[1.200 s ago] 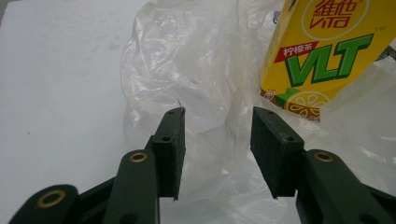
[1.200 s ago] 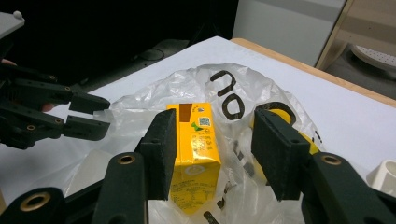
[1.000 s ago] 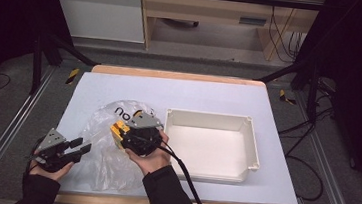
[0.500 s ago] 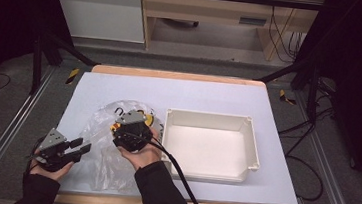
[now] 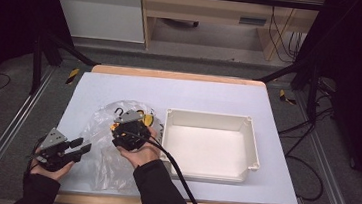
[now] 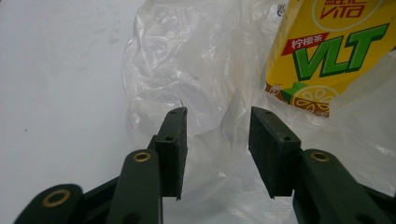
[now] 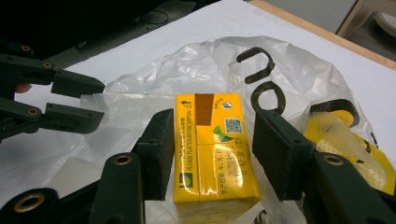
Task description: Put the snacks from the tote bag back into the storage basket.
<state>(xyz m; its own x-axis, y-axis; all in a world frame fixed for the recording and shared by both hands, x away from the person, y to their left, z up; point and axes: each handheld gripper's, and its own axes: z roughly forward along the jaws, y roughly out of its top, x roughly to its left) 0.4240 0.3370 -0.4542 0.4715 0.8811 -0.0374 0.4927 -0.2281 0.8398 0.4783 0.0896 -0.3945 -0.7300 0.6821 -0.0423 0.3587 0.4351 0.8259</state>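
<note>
**Yellow carton between the right jaws, bag on the near-left of the tabletop**

Yellow shows through the crumpled clear plastic bag (image 5: 115,141) in the high view; the bag lies on the pale blue-white tabletop (image 5: 278,111) toward its near-left part, just left of an empty white rectangular plastic tray (image 5: 254,154) that sits right of centre. The right gripper (image 5: 129,127) is over the bag, close to the tray's left wall. The left gripper (image 5: 76,148) is at the bag's left edge near the tabletop's near-left corner, jaws parted.

From the left gripper view, the left gripper (image 6: 217,135) has its jaws apart with nothing between them, pointing at folds of the bag (image 6: 196,70). A yellow lemon-tea drink carton (image 6: 327,51) printed with green letters stands beyond, to the upper right.

From the right gripper view, the right gripper (image 7: 212,154) straddles the carton (image 7: 215,154): the left pad looks to be touching its side, while a gap remains at the right pad, so the jaws are not closed on it. The carton lies on the bag (image 7: 299,79), and the left gripper (image 7: 77,100) waits open at the far left.

The step in hand appears to be taking the carton out of the bag, probably toward the tray. Next, the right jaws need to close squarely on the carton's sides, with the left gripper likely pinching the plastic to hold it down.
</note>
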